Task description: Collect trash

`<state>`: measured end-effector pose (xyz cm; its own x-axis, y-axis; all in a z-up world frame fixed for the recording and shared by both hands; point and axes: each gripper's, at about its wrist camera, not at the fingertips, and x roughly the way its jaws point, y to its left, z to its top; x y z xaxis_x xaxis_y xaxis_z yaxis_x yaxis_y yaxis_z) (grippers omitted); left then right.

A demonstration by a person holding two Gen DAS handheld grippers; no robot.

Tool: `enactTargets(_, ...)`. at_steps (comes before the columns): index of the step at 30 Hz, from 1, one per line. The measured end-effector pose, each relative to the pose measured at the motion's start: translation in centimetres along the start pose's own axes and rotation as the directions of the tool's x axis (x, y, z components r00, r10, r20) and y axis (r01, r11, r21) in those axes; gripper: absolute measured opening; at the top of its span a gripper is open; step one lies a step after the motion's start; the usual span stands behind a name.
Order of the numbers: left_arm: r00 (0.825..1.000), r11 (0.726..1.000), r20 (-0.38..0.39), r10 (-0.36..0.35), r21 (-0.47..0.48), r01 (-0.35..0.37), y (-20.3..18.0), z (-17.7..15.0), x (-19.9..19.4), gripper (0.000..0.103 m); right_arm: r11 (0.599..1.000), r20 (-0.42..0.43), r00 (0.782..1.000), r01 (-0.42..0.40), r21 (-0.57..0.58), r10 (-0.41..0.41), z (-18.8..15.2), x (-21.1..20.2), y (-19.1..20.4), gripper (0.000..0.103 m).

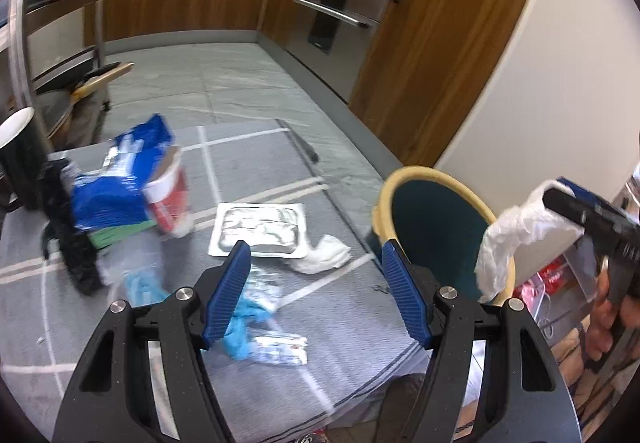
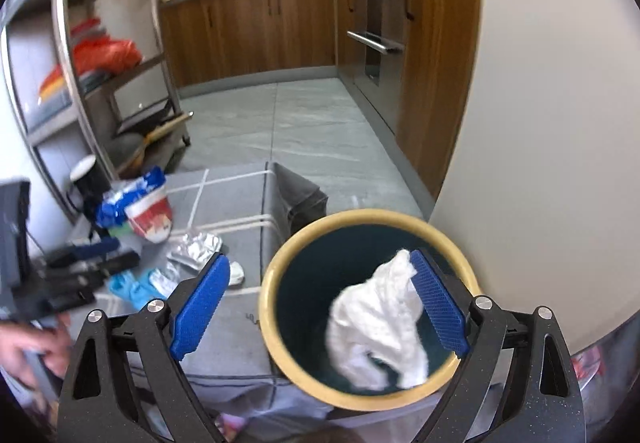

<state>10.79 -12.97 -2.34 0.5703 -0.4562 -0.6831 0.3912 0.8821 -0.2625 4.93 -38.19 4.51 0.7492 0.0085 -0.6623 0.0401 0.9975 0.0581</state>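
Note:
A yellow-rimmed bin with a dark inside stands at the table's right edge; it also shows in the right wrist view. My right gripper is open above it, and a white crumpled plastic bag hangs off its right pad over the bin mouth; the bag also shows in the left wrist view. My left gripper is open and empty above a blue glove and a clear wrapper. A foil tray, a white tissue, a red-and-white cup and a blue packet lie on the grey tablecloth.
A black brush and a dark mug sit at the table's left. A metal shelf rack stands at left. Wooden cabinets and an oven line the far side, a white wall at right.

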Motion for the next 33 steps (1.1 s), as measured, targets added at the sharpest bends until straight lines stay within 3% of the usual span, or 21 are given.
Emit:
enactTargets(7, 0.995, 0.995, -0.032, -0.090, 0.040, 0.091, -2.8, -0.1, 2.6, 0.062, 0.977, -0.019, 0.990, -0.137, 0.163, 0.142, -0.2, 0.3, -2.5, 0.091)
enactTargets(12, 0.979, 0.978, -0.068, -0.193, 0.069, 0.198, -5.9, -0.5, 5.5, 0.054, 0.955, -0.013, 0.982, -0.182, 0.234, 0.190, -0.2, 0.3, -3.4, 0.091)
enactTargets(16, 0.951, 0.953, -0.104, -0.292, 0.057, 0.299, -8.0, -1.1, 7.9, 0.053, 0.938, -0.003, 0.977, -0.204, 0.281, 0.214, -0.1, 0.3, -4.3, 0.091)
enactTargets(20, 0.908, 0.913, -0.118, -0.401, 0.036, 0.407, -10.4, -1.3, 10.1, 0.053, 0.917, 0.016, 0.968, -0.242, 0.317, 0.250, 0.0, 0.4, -4.6, 0.091)
enactTargets(27, 0.842, 0.844, -0.086, -0.533, 0.012, 0.535, -13.1, -0.9, 12.3, 0.053, 0.891, 0.027, 0.952, -0.297, 0.343, 0.306, 0.2, 0.7, -4.4, 0.091)
enactTargets(30, 0.827, 0.828, -0.059, -0.560, 0.009, 0.561, -13.5, -0.7, 12.2, 0.053, 0.875, 0.028, 0.945, -0.313, 0.370, 0.326, 0.1, 1.0, -4.7, 0.091)
enactTargets(33, 0.828, 0.828, -0.056, -0.557, 0.029, 0.559, -13.9, -0.5, 12.0, 0.048, 0.857, 0.035, 0.935, -0.337, 0.390, 0.352, 0.0, 1.1, -4.9, 0.091)
